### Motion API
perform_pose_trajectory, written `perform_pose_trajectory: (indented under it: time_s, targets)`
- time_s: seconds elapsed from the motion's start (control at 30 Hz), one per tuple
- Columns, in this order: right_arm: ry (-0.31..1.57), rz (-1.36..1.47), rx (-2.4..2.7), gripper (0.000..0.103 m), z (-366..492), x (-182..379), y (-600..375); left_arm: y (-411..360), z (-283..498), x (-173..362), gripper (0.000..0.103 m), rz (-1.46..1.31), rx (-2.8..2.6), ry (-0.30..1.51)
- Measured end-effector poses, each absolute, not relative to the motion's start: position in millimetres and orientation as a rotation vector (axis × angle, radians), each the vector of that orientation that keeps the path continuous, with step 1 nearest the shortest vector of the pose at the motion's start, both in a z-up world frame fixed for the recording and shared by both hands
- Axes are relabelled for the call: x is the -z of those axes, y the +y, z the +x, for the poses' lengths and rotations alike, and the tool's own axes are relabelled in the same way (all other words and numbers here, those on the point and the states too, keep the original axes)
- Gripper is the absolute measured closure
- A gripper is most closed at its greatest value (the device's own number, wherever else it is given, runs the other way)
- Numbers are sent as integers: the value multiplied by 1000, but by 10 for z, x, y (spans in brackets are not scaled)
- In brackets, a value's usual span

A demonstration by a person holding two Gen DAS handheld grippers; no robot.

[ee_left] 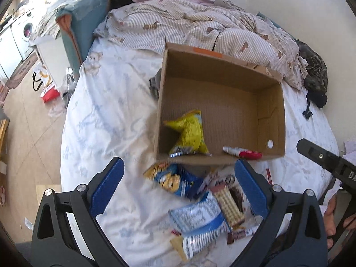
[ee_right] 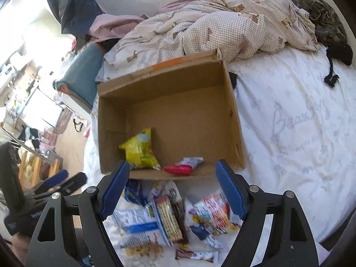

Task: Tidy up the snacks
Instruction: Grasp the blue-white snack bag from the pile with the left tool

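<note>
**Light, crinkly packets waiting just before the box**

Both my left gripper (ee_left: 179,191) and right gripper (ee_right: 172,190) gape wide, holding nothing. The loose snack packets (ee_right: 169,220) lie on the bed against the cardboard box (ee_right: 235,133) front wall; they look light, soft and slippery, so I'd pinch a sealed edge.

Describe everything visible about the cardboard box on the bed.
The cardboard box is plain brown corrugated board, open-topped and upright, with an orange tape strip on its far rim and a small round hole in one side wall. It sits on the white printed sheet, its far side against the checked duvet. Inside, near the front wall, lie a yellow snack bag and a red-and-white packet; the rest of the floor is bare. More snacks lie outside, just in front.
</note>
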State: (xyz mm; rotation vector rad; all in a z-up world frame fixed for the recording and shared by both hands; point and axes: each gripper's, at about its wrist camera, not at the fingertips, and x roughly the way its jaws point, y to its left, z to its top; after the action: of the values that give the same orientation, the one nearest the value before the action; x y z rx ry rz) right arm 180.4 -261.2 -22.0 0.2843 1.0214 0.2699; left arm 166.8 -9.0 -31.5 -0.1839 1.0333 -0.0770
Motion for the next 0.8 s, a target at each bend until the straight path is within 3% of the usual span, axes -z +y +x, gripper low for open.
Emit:
perform_pose_trajectory:
  time_s: [0.3, 0.47, 0.8]
  targets:
    - [1086, 316, -251, 21, 1418, 420, -2766, 53, 1367, 468, 5, -248, 64, 1109]
    - [1102, 418, -209, 21, 1226, 517, -2980, 82, 1320, 755, 5, -342, 60, 1235]
    - [1136, 528, -202, 21, 1311, 632, -3135, -472, 1412, 1418, 5, -286, 127, 1446]
